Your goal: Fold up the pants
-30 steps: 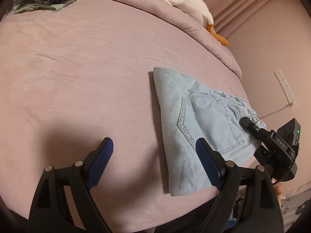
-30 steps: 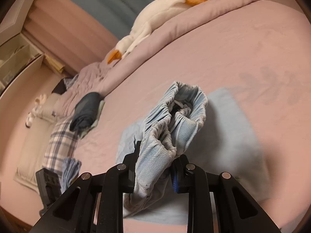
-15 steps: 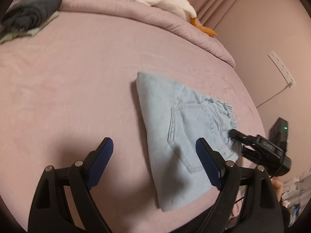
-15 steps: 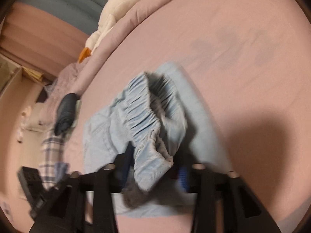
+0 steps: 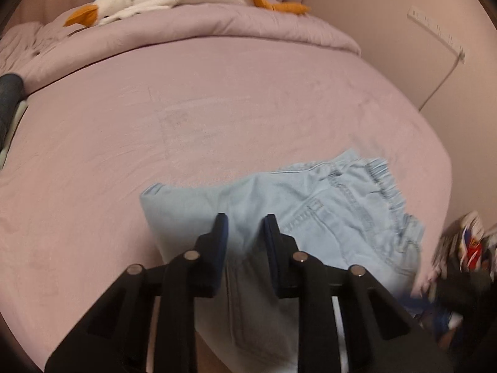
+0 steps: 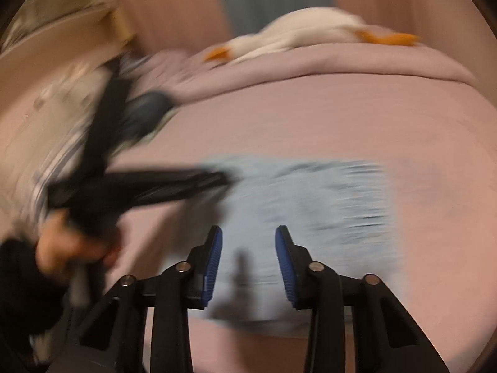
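Lying folded on the pink bed (image 5: 217, 118), the light-blue pants (image 5: 326, 205) sit beneath both tools: left tool (image 5: 245, 233) closing, gap narrow, right tool (image 6: 248, 248) closing, neither gripping fabric.

Both wrist views angled down, close over the bed (image 5: 217, 108), sharing the pants (image 5: 310, 205).

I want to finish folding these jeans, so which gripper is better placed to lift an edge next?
Probably left: the left gripper is closing at the jeans' folded edge, while the right gripper hangs above them.
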The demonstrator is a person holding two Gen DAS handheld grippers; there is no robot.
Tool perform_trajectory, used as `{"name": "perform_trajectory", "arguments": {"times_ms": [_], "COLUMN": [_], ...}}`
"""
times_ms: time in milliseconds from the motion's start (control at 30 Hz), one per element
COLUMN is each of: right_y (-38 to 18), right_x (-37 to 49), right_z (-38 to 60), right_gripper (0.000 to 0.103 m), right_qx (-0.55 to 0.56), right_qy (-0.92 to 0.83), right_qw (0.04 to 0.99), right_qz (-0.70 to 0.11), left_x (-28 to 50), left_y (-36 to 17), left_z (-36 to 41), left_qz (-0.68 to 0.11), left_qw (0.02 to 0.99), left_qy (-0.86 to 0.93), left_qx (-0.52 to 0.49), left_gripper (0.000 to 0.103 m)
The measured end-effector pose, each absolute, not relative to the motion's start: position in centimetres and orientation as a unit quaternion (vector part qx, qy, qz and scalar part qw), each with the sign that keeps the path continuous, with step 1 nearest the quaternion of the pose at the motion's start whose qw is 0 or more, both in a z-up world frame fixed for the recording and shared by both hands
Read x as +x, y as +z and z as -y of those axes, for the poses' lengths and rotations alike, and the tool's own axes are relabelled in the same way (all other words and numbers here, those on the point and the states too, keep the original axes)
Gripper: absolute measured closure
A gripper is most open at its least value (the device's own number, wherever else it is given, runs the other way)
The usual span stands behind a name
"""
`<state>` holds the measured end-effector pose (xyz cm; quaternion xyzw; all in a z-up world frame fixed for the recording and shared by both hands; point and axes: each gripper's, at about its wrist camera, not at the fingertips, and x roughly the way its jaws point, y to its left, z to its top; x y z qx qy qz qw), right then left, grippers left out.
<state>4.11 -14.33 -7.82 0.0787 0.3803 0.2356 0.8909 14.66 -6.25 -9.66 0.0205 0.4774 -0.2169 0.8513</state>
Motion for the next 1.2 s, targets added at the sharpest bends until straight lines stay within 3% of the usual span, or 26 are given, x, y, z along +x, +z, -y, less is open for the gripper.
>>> {"name": "perform_trajectory", "arguments": {"times_ms": [267, 467, 733, 967, 1067, 1133, 1167, 1200], "right_y": [-11.3, -11.4, -7.5, -11.7, -11.3, -10.7, -10.6, -10.4], "right_x": [4.8, 5.5, 6.4, 9.0, 8.8, 8.7, 8.6, 8.8], "right_z": [7.2, 7.8, 16.9, 22.5, 22.9, 24.1, 24.4, 25.6], "right_gripper": [0.075, 0.075, 0.075, 0.075, 0.075, 0.073, 0.066, 0.052], "right_qx": [-0.03, -0.021, 0.024, 0.031, 0.037, 0.076, 0.105, 0.134], "right_qy": [0.315, 0.315, 0.226, 0.109, 0.123, 0.137, 0.147, 0.152], "right_qw": [0.85, 0.843, 0.897, 0.891, 0.894, 0.894, 0.892, 0.89], "right_qz": [-0.422, -0.435, -0.378, -0.439, -0.429, -0.42, -0.415, -0.409], "left_x": [16.8, 17.0, 10.6, 7.5, 8.3, 8.4, 8.4, 8.4], "left_y": [-12.2, -11.5, -9.9, -12.6, -11.8, -11.0, -10.9, -10.9], "left_z": [6.6, 6.1, 5.3, 6.6, 5.4, 3.7, 2.8, 1.8], "left_qz": [-0.504, -0.497, -0.466, -0.479, -0.49, -0.482, -0.482, -0.483], "left_qw": [0.827, 0.831, 0.844, 0.833, 0.829, 0.836, 0.837, 0.838], "left_qy": [-0.244, -0.245, -0.264, -0.274, -0.269, -0.254, -0.246, -0.232], "left_qx": [0.061, 0.041, 0.023, 0.036, -0.012, -0.057, -0.08, -0.104], "left_gripper": [0.09, 0.09, 0.092, 0.092, 0.09, 0.078, 0.055, 0.025]}}
